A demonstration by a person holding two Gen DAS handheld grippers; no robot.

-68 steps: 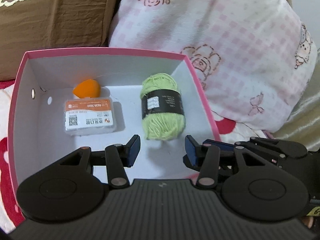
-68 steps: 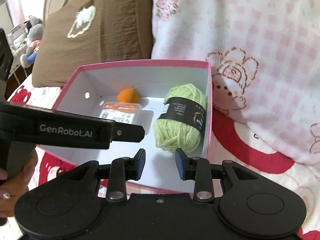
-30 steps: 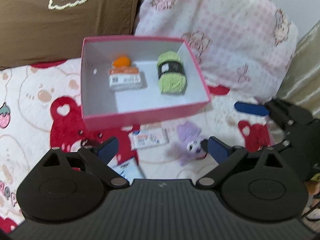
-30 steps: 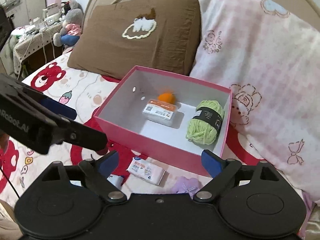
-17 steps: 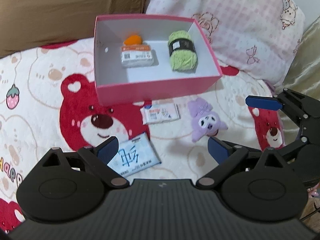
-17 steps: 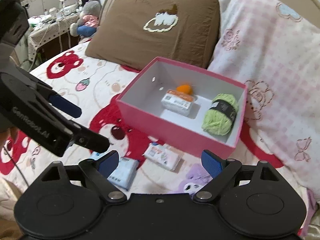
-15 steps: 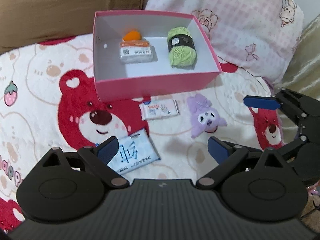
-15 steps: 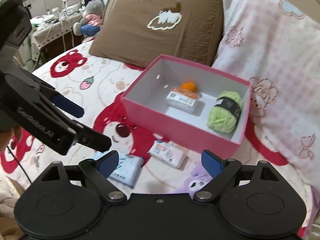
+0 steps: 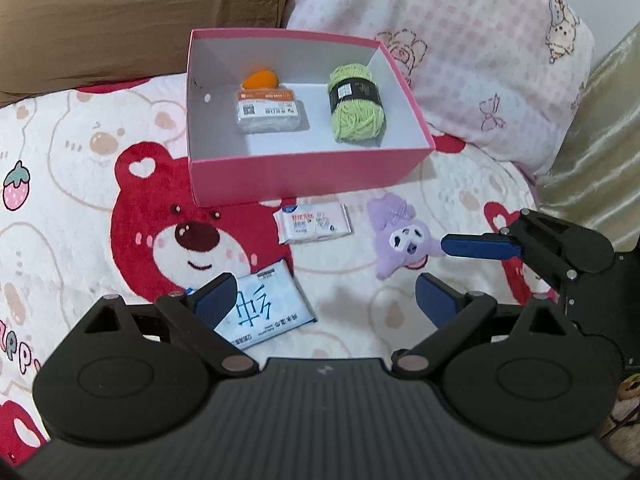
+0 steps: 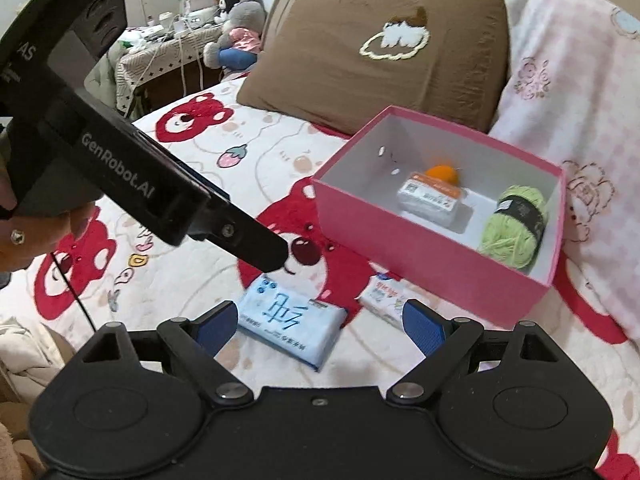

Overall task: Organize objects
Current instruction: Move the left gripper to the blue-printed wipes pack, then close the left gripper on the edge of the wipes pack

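Box: the pink box [image 9: 304,178] sits open on the bear-print blanket [image 9: 80,184], just in front of the brown pillow [image 9: 140,16] and the pink checked pillow [image 9: 460,52].
Stowed: three things lie inside the box: a green ball of yarn [image 9: 356,102] at its right, a white packet with an orange label [image 9: 268,112] near the middle, and a small orange piece [image 9: 262,79] touching the packet's far side.
Outstanding: three things lie loose on the blanket in front of the box: a small white tissue pack [image 9: 314,222] just beside the box's front wall, a purple plush toy [image 9: 398,236] to its right, and a blue tissue pack [image 9: 264,308] nearest the cameras.
Left gripper [image 9: 324,300]: jaws wide apart, nothing between the pads; one pad overlaps the blue tissue pack in view, contact cannot be confirmed.
Right gripper [image 10: 318,326]: jaws spread wide, empty; seen from the left wrist, one of its fingers reaches beside the plush toy.
Progress: judged about half done, three in and three out.
Next step: likely picking up one of the loose items; which one cannot be determined.
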